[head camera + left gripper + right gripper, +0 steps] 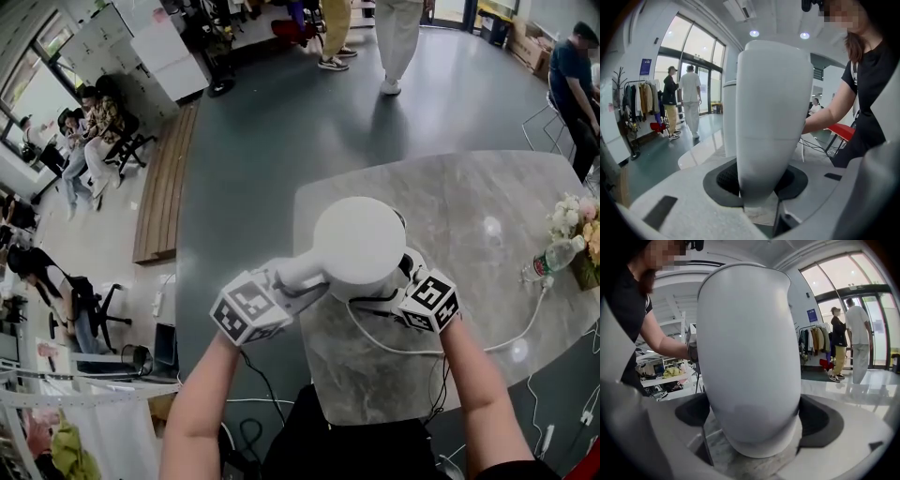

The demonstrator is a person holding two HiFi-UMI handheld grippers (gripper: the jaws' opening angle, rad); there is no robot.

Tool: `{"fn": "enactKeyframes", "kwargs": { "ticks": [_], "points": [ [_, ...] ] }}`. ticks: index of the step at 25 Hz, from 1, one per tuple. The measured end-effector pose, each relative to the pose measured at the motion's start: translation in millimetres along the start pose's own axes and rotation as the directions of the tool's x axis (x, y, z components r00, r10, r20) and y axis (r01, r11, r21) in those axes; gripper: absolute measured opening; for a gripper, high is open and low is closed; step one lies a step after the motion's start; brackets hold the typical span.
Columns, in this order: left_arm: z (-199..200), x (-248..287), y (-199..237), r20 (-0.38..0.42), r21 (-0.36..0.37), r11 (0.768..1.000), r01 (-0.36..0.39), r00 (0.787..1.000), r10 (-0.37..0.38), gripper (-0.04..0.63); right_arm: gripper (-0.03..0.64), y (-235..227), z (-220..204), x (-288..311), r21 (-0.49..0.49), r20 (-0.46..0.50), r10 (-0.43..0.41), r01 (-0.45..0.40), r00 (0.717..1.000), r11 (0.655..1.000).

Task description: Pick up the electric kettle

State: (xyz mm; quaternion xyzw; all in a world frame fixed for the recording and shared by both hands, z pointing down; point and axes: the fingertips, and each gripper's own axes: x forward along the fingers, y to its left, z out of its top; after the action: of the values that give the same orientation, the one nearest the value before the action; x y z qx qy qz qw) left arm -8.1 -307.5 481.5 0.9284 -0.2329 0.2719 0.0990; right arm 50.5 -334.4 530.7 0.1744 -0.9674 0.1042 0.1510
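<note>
Between left gripper (759, 199) jaws: handle (771, 117) clamped | between right gripper (752, 432) jaws, spread wide: electric kettle (747, 357) body, unpressed, on table (487, 187) | risk: tilting or slipping if lifted by handle alone; cord (412, 353) snagging

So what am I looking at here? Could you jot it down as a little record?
Setting: grey marble table
Main object: white electric kettle, standing on the table
Left gripper: closed on the kettle's handle
Right gripper: jaws wide apart, straddling the kettle's body
Also on the table: white cable, water bottle, flowers
</note>
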Motion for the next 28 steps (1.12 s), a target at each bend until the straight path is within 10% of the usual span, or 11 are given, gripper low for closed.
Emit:
{"fn": "enactKeyframes", "kwargs": {
  "ticks": [28],
  "points": [
    [39,-47,-17,0.042,0.035,0.999,-0.041,0.998,0.04,0.132,0.532,29,55,-21,-0.046,0.01,-0.052,0.052,0.999,0.998]
  ]
}}
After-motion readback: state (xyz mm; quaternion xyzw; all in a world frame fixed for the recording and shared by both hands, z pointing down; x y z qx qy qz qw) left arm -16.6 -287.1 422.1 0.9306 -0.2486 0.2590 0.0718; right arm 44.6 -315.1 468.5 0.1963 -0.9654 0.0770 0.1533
